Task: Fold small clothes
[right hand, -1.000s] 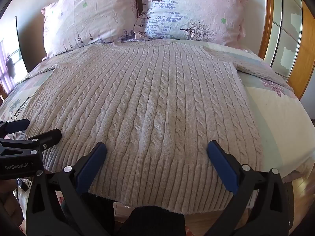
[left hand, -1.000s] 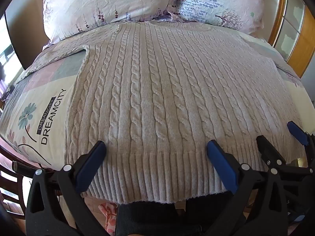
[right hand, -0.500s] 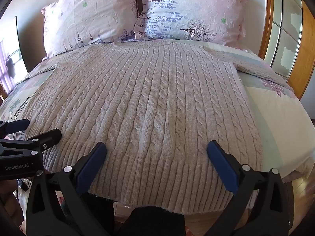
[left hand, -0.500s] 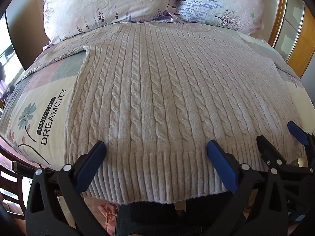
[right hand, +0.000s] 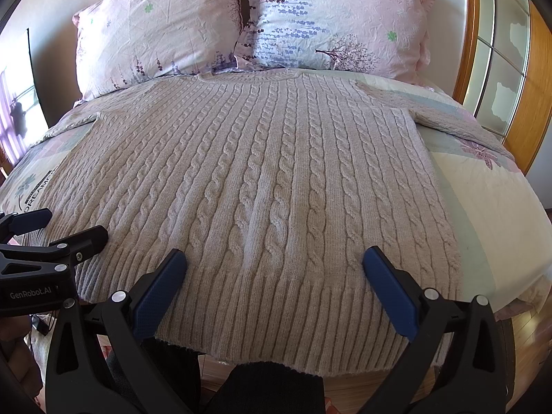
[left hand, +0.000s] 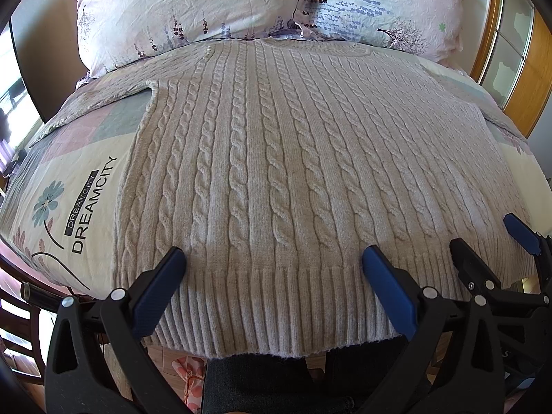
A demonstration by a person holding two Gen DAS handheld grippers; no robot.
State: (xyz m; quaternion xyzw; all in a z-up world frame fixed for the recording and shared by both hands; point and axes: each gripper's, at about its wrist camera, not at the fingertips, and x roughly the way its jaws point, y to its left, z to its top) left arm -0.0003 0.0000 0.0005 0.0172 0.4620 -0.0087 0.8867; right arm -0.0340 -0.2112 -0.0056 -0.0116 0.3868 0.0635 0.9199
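A beige cable-knit sweater (left hand: 293, 179) lies flat and spread out on the bed (right hand: 490, 214), with its neck toward the two pink flowered pillows (right hand: 158, 31) at the head and its ribbed hem (left hand: 276, 310) hanging a little over the near edge of the bed. The sleeves go out to both sides across the bedcover, which carries the printed word DREAMCITY (left hand: 91, 203) on the left part.

The left gripper (left hand: 272, 258) is at the hem, more toward the left half of the sweater — its jaws are spread wide, one blue pad on each side of a broad piece of the ribbing, and they pinch nothing. The right gripper (right hand: 274, 258) is just beside it, toward the right half of the hem, and its jaws are spread wide in the same way, with nothing between them. In each wrist view the other gripper shows at the edge of the frame, close to the hem.

A wooden frame with glass panels (right hand: 500, 55) stands to the right of the bed.
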